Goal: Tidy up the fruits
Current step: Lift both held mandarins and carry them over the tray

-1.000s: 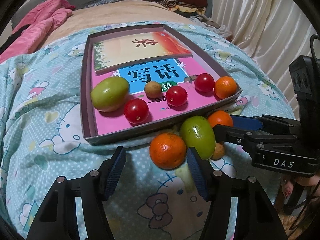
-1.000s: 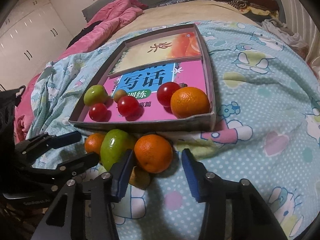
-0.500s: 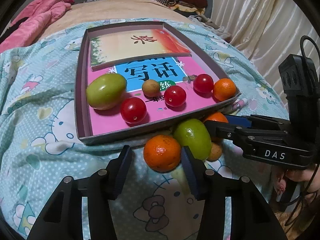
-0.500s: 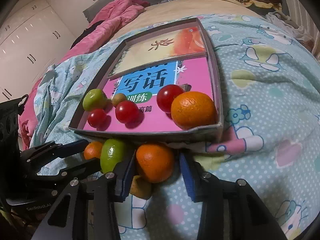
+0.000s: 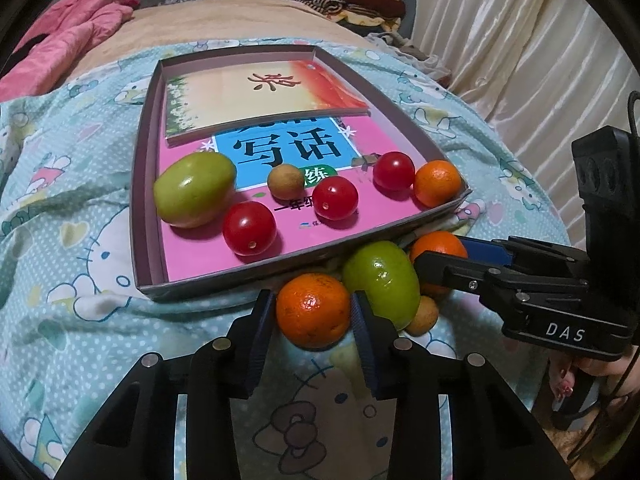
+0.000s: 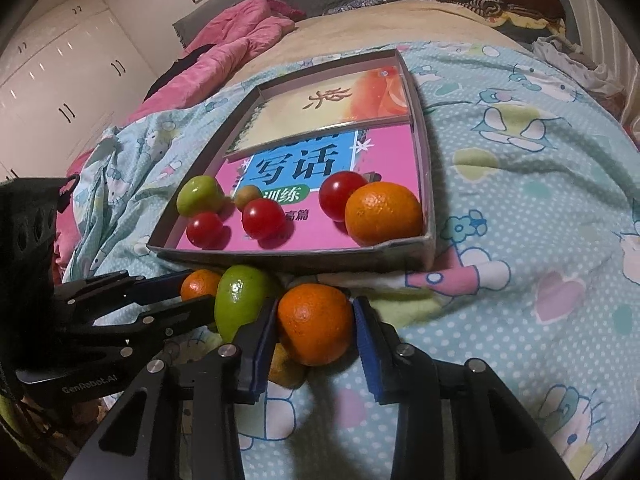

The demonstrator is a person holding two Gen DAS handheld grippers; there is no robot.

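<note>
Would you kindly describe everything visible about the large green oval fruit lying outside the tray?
Smooth, glossy and yellow-green, the large green oval fruit lies on the cartoon-print bedsheet by the grey tray, wedged between the orange in the left gripper and the second orange in the right gripper, with a small brown fruit at its base.
</note>
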